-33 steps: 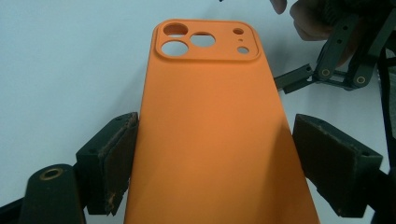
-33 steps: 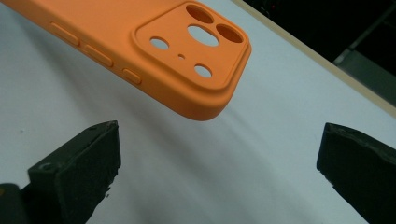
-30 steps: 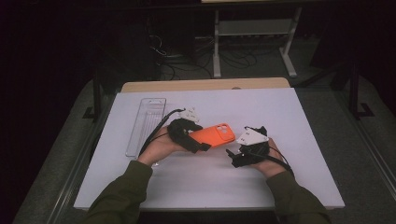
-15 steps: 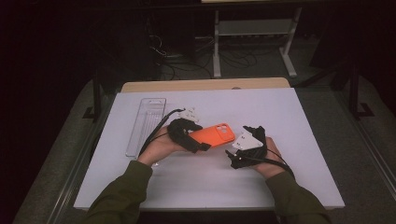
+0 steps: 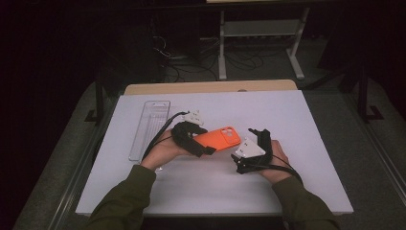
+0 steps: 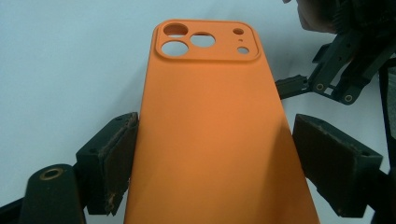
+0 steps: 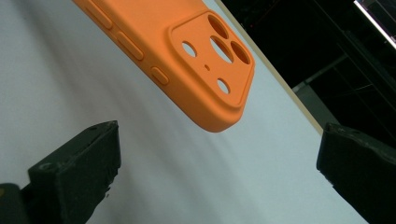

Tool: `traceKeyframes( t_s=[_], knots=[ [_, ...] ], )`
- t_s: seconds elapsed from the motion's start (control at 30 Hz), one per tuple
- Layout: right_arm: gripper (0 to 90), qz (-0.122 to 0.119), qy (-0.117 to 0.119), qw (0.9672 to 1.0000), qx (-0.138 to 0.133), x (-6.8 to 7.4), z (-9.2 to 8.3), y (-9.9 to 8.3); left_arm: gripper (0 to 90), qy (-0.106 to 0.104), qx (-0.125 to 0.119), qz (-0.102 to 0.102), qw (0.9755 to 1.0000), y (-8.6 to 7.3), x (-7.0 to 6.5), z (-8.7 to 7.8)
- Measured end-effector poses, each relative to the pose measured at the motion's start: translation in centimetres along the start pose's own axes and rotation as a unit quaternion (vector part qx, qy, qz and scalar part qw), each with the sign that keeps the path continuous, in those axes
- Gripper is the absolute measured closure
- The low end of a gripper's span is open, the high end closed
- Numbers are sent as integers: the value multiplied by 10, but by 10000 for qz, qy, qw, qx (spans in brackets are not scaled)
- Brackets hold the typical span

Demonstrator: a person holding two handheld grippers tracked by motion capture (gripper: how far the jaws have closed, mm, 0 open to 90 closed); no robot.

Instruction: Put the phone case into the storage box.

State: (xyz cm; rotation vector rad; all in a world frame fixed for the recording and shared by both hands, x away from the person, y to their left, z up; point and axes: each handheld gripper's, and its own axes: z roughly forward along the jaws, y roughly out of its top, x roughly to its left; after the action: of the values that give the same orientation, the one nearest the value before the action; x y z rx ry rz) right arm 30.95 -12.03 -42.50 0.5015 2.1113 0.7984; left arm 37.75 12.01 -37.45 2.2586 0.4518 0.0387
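Note:
An orange phone case (image 5: 221,138) with camera cut-outs hangs just above the white table (image 5: 297,110). My left gripper (image 5: 203,146) is shut on its lower end. In the left gripper view the case (image 6: 210,93) runs up between the jaws of that gripper (image 6: 212,135), camera holes at the far end. My right gripper (image 5: 242,145) sits to the case's right, open, with nothing between its jaws. In the right gripper view the case's camera corner (image 7: 205,51) floats ahead of and above the open gripper (image 7: 219,154). The right gripper's linkage (image 6: 336,70) is at the upper right of the left gripper view.
A clear, long plastic tray (image 5: 149,127) lies on the table's left side, just beyond my left hand. A wooden edge (image 5: 206,87) borders the table's far side. Dark floor with cables and a white stand lies behind.

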Motion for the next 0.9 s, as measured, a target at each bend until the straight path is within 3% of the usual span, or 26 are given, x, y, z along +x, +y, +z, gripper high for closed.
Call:
traceKeyframes(
  t_s=[0.33,0.9],
  knots=[
    [0,-304,-172,9994,-20,3,-2,3,166,-20,-28,-106,9999,0,-1,1],
    [0,-765,-497,9958,-30,13,-2,6,167,-7,33,53,10000,0,1,0]
  ],
)
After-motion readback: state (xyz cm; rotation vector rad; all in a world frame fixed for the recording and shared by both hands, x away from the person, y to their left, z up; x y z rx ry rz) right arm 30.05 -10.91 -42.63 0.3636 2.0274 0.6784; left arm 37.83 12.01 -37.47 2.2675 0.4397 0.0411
